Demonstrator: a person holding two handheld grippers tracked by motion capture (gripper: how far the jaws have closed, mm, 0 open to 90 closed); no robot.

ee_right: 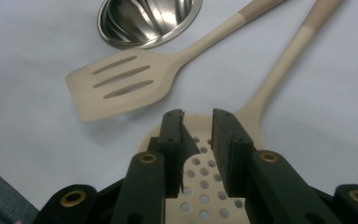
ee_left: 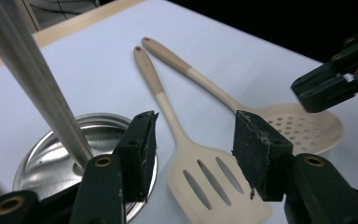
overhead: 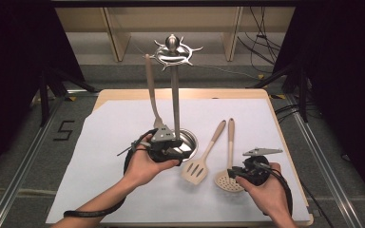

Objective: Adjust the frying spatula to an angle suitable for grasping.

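Slotted spatula (overhead: 197,167) lies flat on the white surface (overhead: 104,142) in the high view, just right of the utensil stand's round steel base (overhead: 190,140), with the skimmer (overhead: 228,176) beside it on the right. Your left gripper (overhead: 167,148) sits at the base, near the stand's pole (overhead: 175,99), where one beige utensil (overhead: 153,95) stands up beside the pole. Your right gripper (overhead: 254,168) hovers at the skimmer's head.

Left gripper view: your fingers (ee_left: 142,154) are spread wide, nothing between them; spatula (ee_left: 214,182) lies just ahead, skimmer (ee_left: 303,128) behind it, pole (ee_left: 37,84) and base (ee_left: 51,163) at left. Your other gripper (ee_left: 335,84) pokes in at right.

Right gripper view: your fingers (ee_right: 228,140) stand a little apart above the skimmer's (ee_right: 200,186) perforated head, gripping nothing. Spatula (ee_right: 121,84) and base (ee_right: 149,18) beyond.
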